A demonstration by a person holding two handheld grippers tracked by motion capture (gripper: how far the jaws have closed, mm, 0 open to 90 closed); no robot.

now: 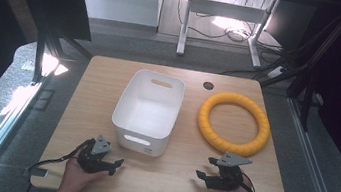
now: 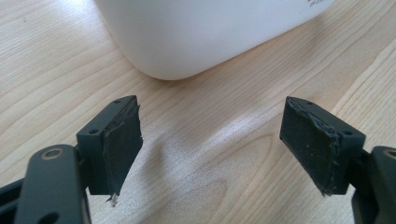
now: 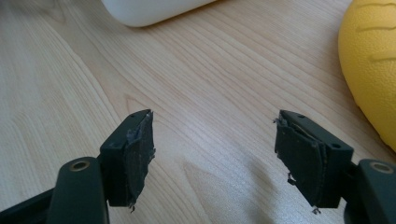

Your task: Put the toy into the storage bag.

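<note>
**Both grippers rest spread and empty at the near edge of the tabletop**

The light wooden tabletop [image 1: 105, 82] carries two things, well apart from each other: one yellow ribbed foam ring [image 1: 234, 123] lying flat on the right half, and one white rectangular plastic bin [image 1: 148, 110] with cut-out handles, standing upright near the middle. The bin's inside looks bare from the high view.

Two black grippers sit near the front edge, each held by a hand coming in from below. The left gripper [image 1: 117, 164] lies in front of the bin's near left corner. In the left gripper view its fingers [image 2: 120, 147] stand wide apart with nothing between them, only bare wood, and the bin's rounded corner [image 2: 187, 37] is just ahead, not touched.

The right gripper [image 1: 200, 176] lies near the ring's front arc. In the right gripper view its fingers [image 3: 133, 156] are likewise spread wide and hold nothing; the ring's curved side [image 3: 373, 70] shows at the right edge, close beside the right finger but apart from it.
</note>
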